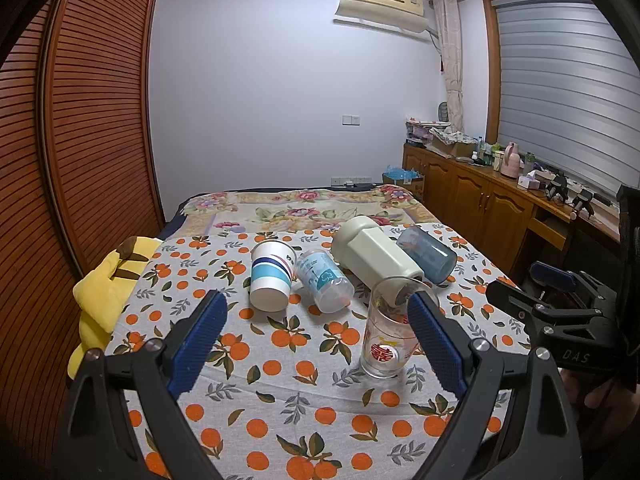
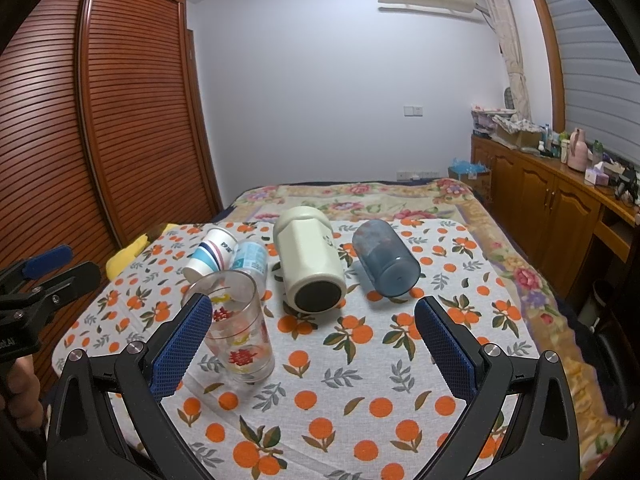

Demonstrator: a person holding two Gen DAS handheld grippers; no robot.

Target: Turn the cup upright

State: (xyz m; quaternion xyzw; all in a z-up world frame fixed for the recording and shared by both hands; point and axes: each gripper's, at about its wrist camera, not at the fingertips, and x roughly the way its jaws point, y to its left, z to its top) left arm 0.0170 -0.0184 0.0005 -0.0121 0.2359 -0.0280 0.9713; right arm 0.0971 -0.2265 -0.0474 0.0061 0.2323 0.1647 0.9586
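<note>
A clear glass cup with red and yellow print (image 1: 386, 332) (image 2: 238, 328) stands upright on the orange-print cloth. Behind it lie on their sides a striped paper cup (image 1: 270, 276) (image 2: 210, 256), a clear plastic cup with blue print (image 1: 324, 280) (image 2: 252, 258), a cream flask (image 1: 376, 256) (image 2: 310, 260) and a blue tumbler (image 1: 428, 254) (image 2: 384, 258). My left gripper (image 1: 316, 312) is open and empty, its right finger just beside the glass. My right gripper (image 2: 314, 318) is open and empty, the glass beside its left finger.
The cloth (image 1: 280, 380) (image 2: 340, 380) covers a bed with a floral blanket (image 1: 300, 208). A yellow plush toy (image 1: 108, 288) lies at the left edge. A slatted wardrobe (image 1: 80, 120) stands left, wooden cabinets (image 1: 480, 200) with clutter right.
</note>
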